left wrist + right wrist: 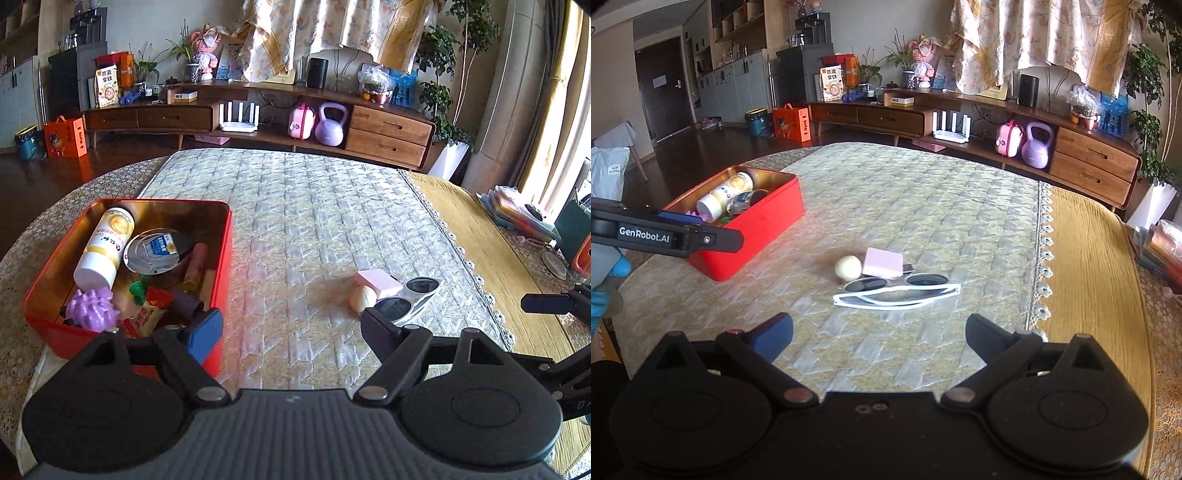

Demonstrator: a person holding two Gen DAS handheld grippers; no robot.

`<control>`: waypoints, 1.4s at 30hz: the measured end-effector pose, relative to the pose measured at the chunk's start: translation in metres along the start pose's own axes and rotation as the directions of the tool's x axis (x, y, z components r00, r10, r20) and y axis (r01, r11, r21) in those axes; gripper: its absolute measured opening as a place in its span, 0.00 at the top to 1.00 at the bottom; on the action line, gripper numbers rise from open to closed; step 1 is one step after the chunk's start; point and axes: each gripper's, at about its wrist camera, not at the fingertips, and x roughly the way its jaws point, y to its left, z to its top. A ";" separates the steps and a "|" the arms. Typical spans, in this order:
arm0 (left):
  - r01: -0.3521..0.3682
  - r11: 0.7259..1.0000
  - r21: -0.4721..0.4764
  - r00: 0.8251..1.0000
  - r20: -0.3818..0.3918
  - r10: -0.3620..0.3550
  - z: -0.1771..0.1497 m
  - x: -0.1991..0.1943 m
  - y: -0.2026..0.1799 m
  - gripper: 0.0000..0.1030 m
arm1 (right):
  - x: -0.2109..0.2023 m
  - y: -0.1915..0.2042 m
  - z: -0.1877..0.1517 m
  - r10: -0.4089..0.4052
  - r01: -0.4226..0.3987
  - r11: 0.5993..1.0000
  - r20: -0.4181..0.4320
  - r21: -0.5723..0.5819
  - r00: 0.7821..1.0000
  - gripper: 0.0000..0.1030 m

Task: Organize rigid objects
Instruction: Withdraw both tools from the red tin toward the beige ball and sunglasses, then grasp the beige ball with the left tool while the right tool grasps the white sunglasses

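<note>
glossy metal tin point(221, 266), quilted cloth mat point(314, 221)

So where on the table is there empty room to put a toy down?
The widest bare patch is the quilted mat between the red tin and the lace edge on the right. There is also room in front of the sunglasses. It is crowded where the sunglasses, pink box and pale ball huddle, and inside the tin.
</note>
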 end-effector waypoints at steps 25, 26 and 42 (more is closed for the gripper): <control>0.019 0.998 0.062 0.998 -0.058 -0.015 0.006 0.093 -0.045 0.21 | 0.073 -0.059 0.024 -0.068 0.075 0.991 -0.065 0.113 0.996 0.08; 0.024 0.998 0.061 0.998 -0.060 -0.021 0.006 0.095 -0.045 0.21 | 0.075 -0.059 0.024 -0.058 0.066 0.992 -0.067 0.111 0.996 0.08; 0.113 0.993 0.030 0.988 -0.111 -0.110 0.008 0.123 -0.045 0.47 | 0.094 -0.053 0.022 0.024 -0.015 0.995 -0.099 0.094 0.995 0.10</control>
